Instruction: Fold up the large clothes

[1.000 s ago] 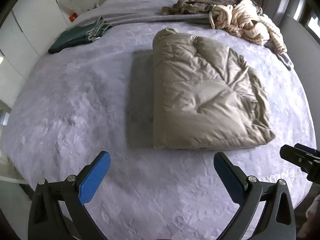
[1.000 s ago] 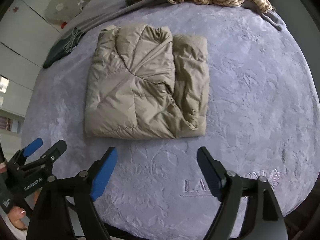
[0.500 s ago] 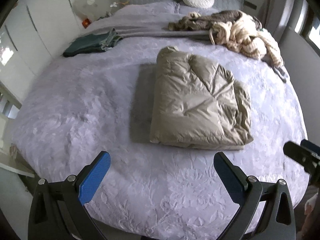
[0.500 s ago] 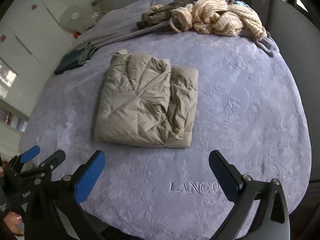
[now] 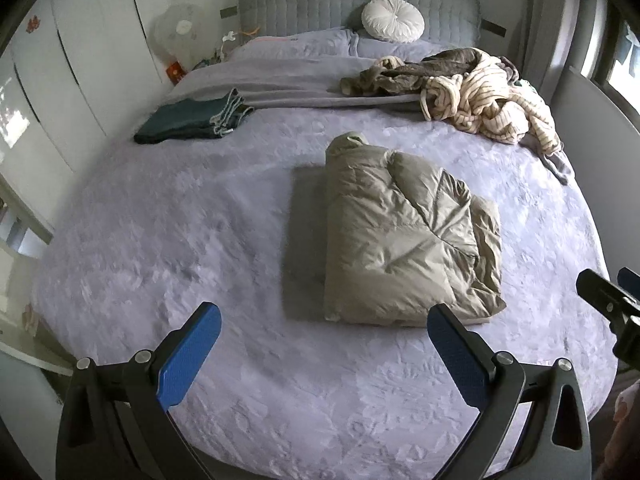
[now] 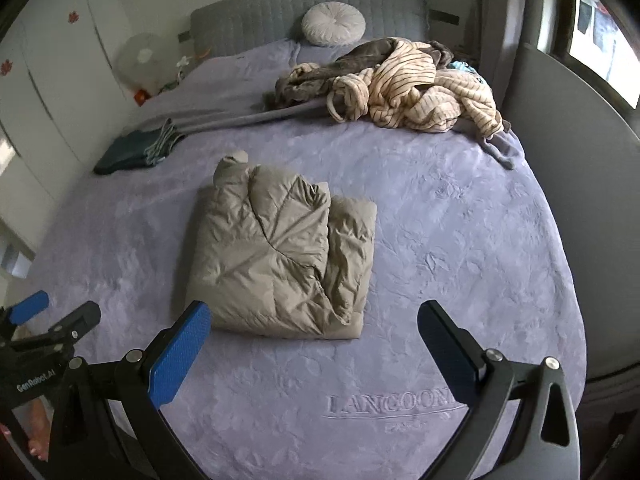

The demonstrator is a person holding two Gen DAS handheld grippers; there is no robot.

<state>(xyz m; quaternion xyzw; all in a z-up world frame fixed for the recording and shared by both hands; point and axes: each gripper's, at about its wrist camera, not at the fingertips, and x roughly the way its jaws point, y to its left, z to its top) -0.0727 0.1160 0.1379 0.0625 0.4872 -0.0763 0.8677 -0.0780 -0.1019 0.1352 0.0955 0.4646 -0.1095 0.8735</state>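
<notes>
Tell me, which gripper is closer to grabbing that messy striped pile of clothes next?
Probably the right gripper: the striped pile lies on the bed's far right side, the side it is on. Both grippers are open and empty; the folded beige jacket lies finished.

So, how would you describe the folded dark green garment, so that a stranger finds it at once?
Start from the bed with its lilac cover. On its left side, up toward the headboard, lies a flat dark green garment. Unlike the puffy beige jacket in the middle and the crumpled striped pile on the right, it is dark, thin and neatly folded.
</notes>
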